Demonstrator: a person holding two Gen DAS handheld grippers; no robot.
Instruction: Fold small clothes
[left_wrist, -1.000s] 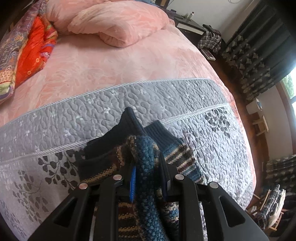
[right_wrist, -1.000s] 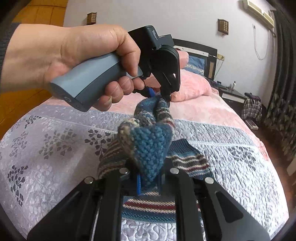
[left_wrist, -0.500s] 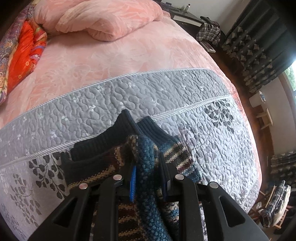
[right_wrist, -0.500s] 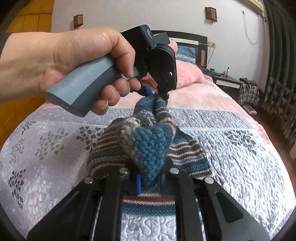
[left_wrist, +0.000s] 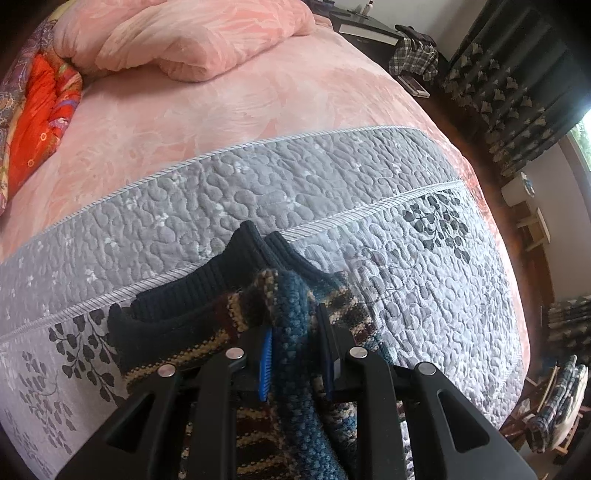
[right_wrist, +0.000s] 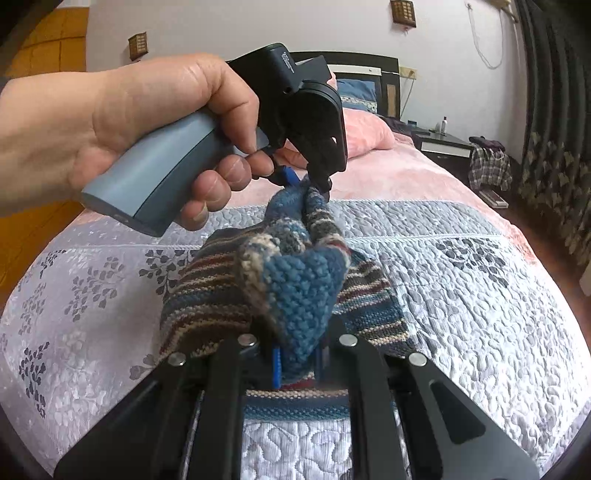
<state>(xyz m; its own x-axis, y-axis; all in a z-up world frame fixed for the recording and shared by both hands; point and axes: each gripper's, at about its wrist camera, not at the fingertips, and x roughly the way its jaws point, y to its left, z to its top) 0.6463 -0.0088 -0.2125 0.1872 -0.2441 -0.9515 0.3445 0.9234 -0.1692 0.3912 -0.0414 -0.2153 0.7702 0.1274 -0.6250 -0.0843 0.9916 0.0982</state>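
A pair of striped knit socks (left_wrist: 173, 328) with dark ribbed cuffs lies on the grey quilted bedspread (left_wrist: 332, 192). My left gripper (left_wrist: 295, 343) is shut on the blue knitted toe end, lifted above the cuffs. From the right wrist view the socks (right_wrist: 295, 280) arch up off the bedspread (right_wrist: 480, 314). My right gripper (right_wrist: 298, 363) is shut on the near blue end. A hand (right_wrist: 147, 122) holds the left gripper (right_wrist: 308, 184), which pinches the far end of the same raised fold.
A pink blanket (left_wrist: 221, 110) covers the bed beyond the quilt, with a folded pink duvet (left_wrist: 192, 37) and a red patterned quilt (left_wrist: 40, 110) at the head. A dark nightstand (right_wrist: 443, 142), plaid clothes (right_wrist: 489, 162) and dark curtains (right_wrist: 554, 184) stand to the right.
Both grippers have stayed shut on the socks. They have carried the raised fold a little further toward the cuffs, and the left gripper's hand now sits closer in the right wrist view.
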